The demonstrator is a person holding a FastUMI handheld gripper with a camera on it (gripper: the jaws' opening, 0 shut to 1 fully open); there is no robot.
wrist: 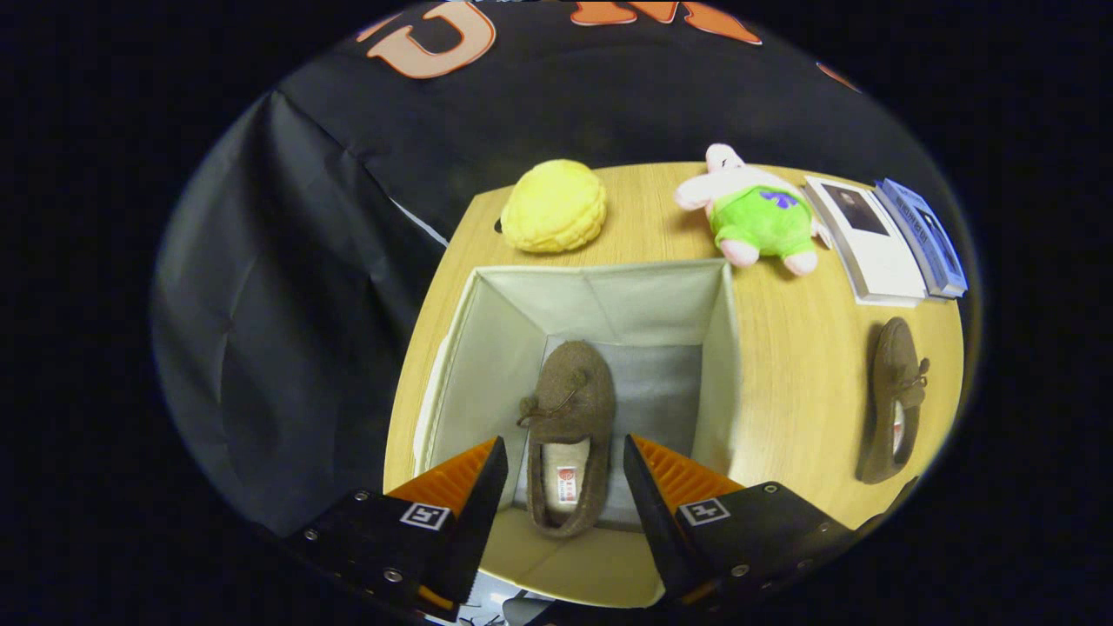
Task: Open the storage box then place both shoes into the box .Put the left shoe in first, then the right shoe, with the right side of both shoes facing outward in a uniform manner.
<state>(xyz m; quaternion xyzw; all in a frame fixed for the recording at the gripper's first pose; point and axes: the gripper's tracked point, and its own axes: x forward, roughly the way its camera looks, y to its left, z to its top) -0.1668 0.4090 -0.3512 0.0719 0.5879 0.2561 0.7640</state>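
The gripper (563,487) hangs over the open storage box (487,348), fingers spread wide and holding nothing. One brown shoe (567,409) lies on the box floor between the fingers, its insole label too small to read. The other shoe (896,396) lies near the table's (800,365) right edge. At the far edge sit a yellow cushion (554,207), a plush toy (755,217) and books (878,239), with unreadable covers.

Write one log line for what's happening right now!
gripper: open, above box | storage box: open | one shoe: inside box | other shoe: on table
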